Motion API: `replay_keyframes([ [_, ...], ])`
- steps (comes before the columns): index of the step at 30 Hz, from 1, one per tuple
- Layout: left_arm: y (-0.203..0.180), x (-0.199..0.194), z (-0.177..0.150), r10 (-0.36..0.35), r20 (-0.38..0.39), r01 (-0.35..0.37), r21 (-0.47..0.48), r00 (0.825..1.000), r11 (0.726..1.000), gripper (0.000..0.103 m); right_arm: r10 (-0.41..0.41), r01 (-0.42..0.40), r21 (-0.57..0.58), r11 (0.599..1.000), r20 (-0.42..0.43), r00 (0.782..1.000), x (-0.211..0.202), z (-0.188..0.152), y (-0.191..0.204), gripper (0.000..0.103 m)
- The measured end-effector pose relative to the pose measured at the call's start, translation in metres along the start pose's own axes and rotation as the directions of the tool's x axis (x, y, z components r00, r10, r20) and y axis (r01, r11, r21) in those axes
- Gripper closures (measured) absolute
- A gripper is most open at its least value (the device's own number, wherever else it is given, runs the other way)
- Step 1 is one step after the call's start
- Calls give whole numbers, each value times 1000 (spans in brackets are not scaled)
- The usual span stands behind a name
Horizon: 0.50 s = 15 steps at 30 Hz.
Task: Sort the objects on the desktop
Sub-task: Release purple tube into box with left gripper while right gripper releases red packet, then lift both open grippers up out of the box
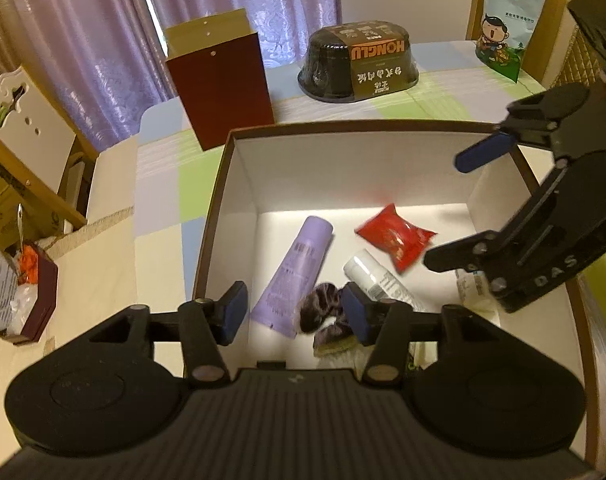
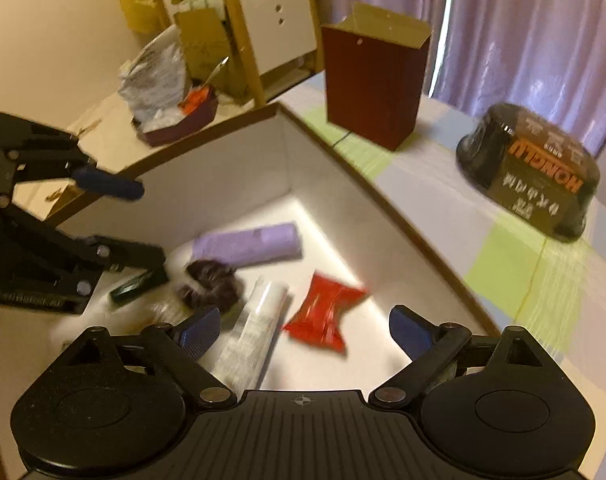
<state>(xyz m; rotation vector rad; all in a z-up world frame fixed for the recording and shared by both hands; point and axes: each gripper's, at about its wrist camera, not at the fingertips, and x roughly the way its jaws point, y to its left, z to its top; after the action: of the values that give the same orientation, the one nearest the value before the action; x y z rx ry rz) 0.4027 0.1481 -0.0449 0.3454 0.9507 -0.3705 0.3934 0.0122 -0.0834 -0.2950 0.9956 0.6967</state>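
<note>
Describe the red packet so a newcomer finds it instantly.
Start at the big open cardboard box with white inner walls, on the checked tablecloth. On its floor lie a lilac tube, a white tube, a dark purple scrunchie and the red packet. The packet is the only red thing there: a small, glossy, pillow-shaped sachet, on the side away from the lilac tube.

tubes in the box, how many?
2. Purple tube lies toward the box's left wall; white tube lies beside it, next to the red packet. The claws may hide more.
</note>
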Motion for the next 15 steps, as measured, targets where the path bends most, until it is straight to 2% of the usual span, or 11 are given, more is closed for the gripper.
replay_keyframes([
  [7, -3, -18, -9, 24, -6, -24, -28, 1000, 999, 30, -41, 41, -9, 999, -37, 998, -16, -12, 13, 9],
  [15, -11, -35, -11, 42, 2, -41, -28, 999, 999, 25, -60, 60, 11, 998, -46, 997, -25, -17, 19, 9],
])
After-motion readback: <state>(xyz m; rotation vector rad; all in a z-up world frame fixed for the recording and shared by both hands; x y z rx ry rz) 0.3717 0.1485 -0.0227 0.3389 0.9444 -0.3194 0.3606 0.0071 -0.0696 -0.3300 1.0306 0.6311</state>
